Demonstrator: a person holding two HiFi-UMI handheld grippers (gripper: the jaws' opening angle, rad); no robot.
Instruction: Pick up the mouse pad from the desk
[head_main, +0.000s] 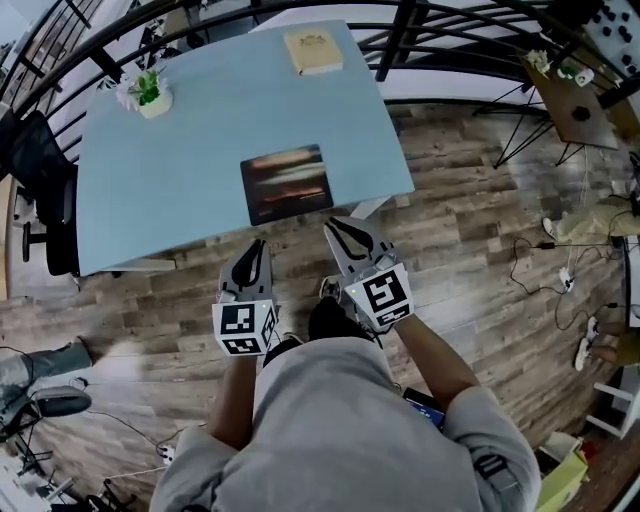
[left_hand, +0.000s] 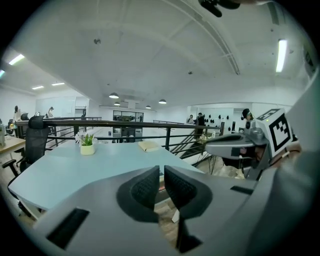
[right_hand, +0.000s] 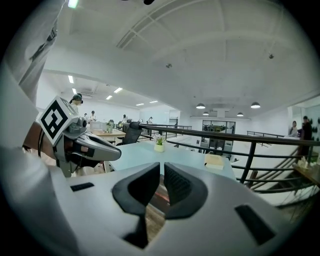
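Dark mouse pad (head_main: 287, 184), flat, near desk (head_main: 180, 170) edge

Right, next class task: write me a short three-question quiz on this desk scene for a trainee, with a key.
1. True or false: the mouse pad lies at the desk's far edge.
2. What stands at the desk's far left corner? A) potted plant B) mug C) lamp
3. Does the left gripper or the right gripper touch the mouse pad?
Key: 1 false, it lies near the front edge. 2 A. 3 No, both are short of the desk, with nothing between their jaws.
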